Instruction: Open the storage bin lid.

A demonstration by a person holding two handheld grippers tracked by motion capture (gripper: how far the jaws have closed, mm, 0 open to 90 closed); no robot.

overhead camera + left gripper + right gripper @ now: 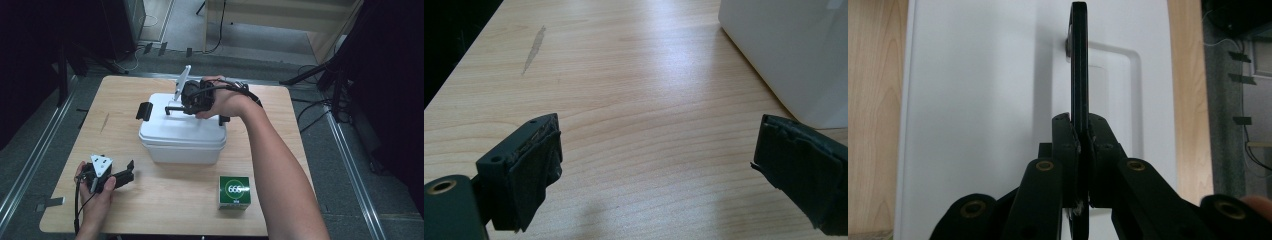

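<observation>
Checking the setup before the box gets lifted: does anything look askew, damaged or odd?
Only a grey streak mars the wooden table left of the white lidded box. The right tool is shut on the box's raised black handle.

The desk (165, 200) is seen as pale wood with fine grain and a soft sheen. The white box (182, 137) appears as smooth, slightly glossy plastic, its black handle (1079, 60) as matt plastic. Rough, worn black padding is shown on the left gripper (656, 170). At five o'clock, a green carton (234, 192) looks like printed cardboard.
</observation>
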